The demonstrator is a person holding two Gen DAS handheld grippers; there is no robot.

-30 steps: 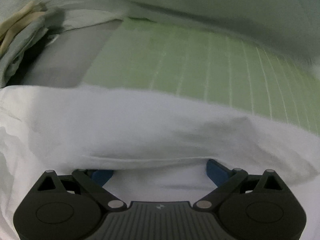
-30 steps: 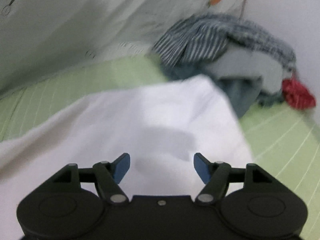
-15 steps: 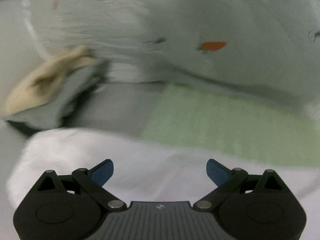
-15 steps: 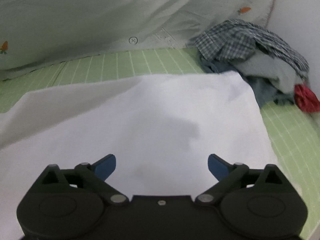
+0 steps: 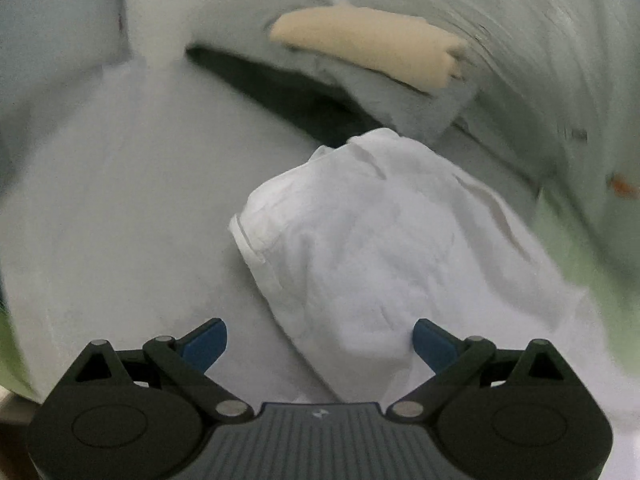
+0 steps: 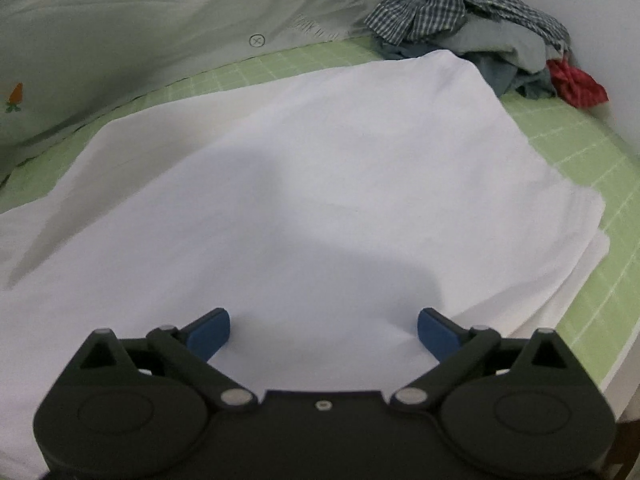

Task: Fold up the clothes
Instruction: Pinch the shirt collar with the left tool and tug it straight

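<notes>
My left gripper (image 5: 320, 338) is spread wide, blue pads far apart, nothing pinched. The bunched end of the white garment (image 5: 384, 248) lies between and ahead of the pads; the right pad (image 5: 434, 344) is right at the cloth edge, can't tell if it touches. A hemmed edge, maybe a sleeve opening, shows on the bunch's left side. That lump sits on a pale grey-white surface (image 5: 112, 216); it's blurred, sheet or more garment, can't tell. Beyond it is a beige folded piece (image 5: 372, 46) on a grey folded item (image 5: 420, 110), both smeared by motion blur. The right rim of this view is just a green blur.

My right gripper (image 6: 324, 332) is also wide, holding nothing, hovering low over the flat white garment (image 6: 320, 168). Its shadow falls on the cloth; contact with the fabric can't be judged. The garment lies spread on the green gridded sheet (image 6: 580, 160), layered edges stacked at its right corner; its left part runs out of frame. Behind it is a pale quilt (image 6: 180, 24) with small printed marks. At far right is a clothes pile: checked shirt (image 6: 452, 4), grey-blue pieces underneath, red cloth (image 6: 576, 86) partly tucked behind.
</notes>
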